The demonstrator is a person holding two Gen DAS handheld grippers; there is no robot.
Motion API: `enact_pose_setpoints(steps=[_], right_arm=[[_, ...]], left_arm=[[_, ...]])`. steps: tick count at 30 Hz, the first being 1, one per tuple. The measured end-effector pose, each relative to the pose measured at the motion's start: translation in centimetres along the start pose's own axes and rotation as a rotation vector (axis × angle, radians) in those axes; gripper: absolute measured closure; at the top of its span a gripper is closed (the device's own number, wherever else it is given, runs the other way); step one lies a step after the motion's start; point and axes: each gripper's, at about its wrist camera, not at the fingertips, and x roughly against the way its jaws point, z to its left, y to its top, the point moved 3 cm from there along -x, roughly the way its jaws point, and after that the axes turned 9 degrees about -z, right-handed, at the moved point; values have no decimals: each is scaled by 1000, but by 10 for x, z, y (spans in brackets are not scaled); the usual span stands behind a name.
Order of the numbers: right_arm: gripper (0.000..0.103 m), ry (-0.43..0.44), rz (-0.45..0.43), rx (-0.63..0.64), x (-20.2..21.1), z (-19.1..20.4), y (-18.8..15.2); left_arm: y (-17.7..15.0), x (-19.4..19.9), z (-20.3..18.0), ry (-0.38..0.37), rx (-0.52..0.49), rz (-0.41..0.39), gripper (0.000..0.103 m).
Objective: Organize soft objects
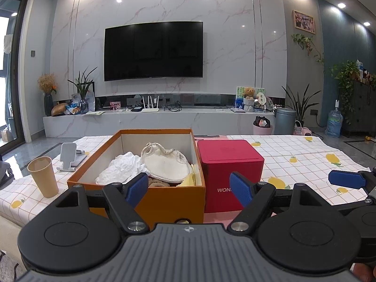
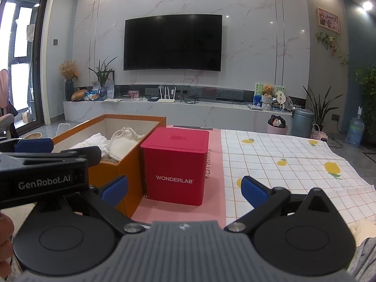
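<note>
An orange cardboard box [image 1: 169, 198] stands on the table and holds soft things: a cream cloth pouch [image 1: 165, 163], a white crumpled cloth [image 1: 119, 168], something brown and something yellow. My left gripper [image 1: 189, 189] is open and empty, just in front of the box's near right corner. My right gripper [image 2: 184, 189] is open and empty, in front of a red WONDERLAB box [image 2: 175, 164]. The orange box also shows in the right wrist view [image 2: 128, 164], with the left gripper's body [image 2: 44, 166] at the left.
The red box [image 1: 229, 174] stands right of the orange box on a pink mat [image 2: 178, 211]. A paper cup [image 1: 43, 176] and a phone stand [image 1: 69, 156] sit left of the orange box. A lemon-print tablecloth [image 2: 282, 159] covers the table. A TV wall lies beyond.
</note>
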Motion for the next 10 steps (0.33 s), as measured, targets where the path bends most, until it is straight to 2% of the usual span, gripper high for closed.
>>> enact_pose_setpoints(steps=[10], right_arm=[[3, -1, -1, 1, 0, 0, 0]], left_arm=[[0, 0, 1, 2, 6, 3, 11]])
